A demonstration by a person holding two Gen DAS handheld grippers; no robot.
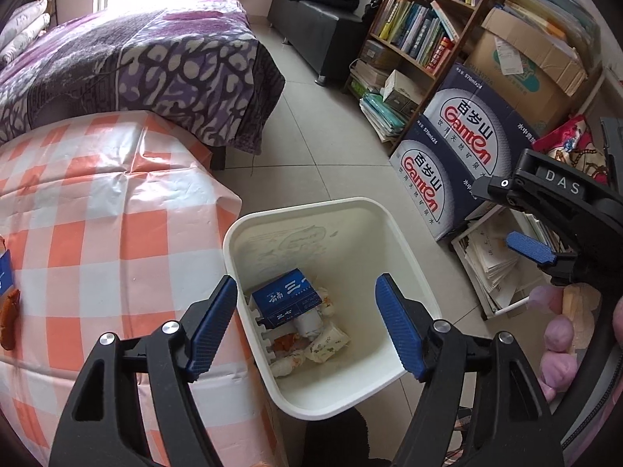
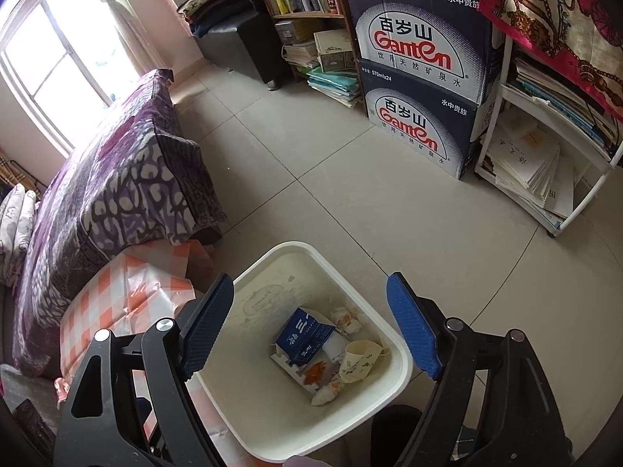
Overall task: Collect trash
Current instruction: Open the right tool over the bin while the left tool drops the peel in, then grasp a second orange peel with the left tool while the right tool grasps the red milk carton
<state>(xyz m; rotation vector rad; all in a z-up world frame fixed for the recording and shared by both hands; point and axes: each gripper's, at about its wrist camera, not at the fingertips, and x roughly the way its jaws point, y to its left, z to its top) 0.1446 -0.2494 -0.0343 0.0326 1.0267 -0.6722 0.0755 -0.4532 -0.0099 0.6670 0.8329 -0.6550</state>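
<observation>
left claw (image 1: pixel 307 325): released, over bin
right claw (image 2: pixel 309 325): released, empty
bin (image 1: pixel 393 229): rim touching table (image 1: pixel 117 241) edge
floor (image 2: pixel 311 179): bare beyond bin

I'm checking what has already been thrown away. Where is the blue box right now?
The blue box lies inside the white bin on the floor beside the checked table, resting on crumpled tissues and wrappers, below both open grippers.

My left gripper (image 1: pixel 307 327) and right gripper (image 2: pixel 309 325) have black arms, bumpy blue pads (image 1: pixel 212 329), shiny silver screws (image 1: pixel 170 327).
</observation>
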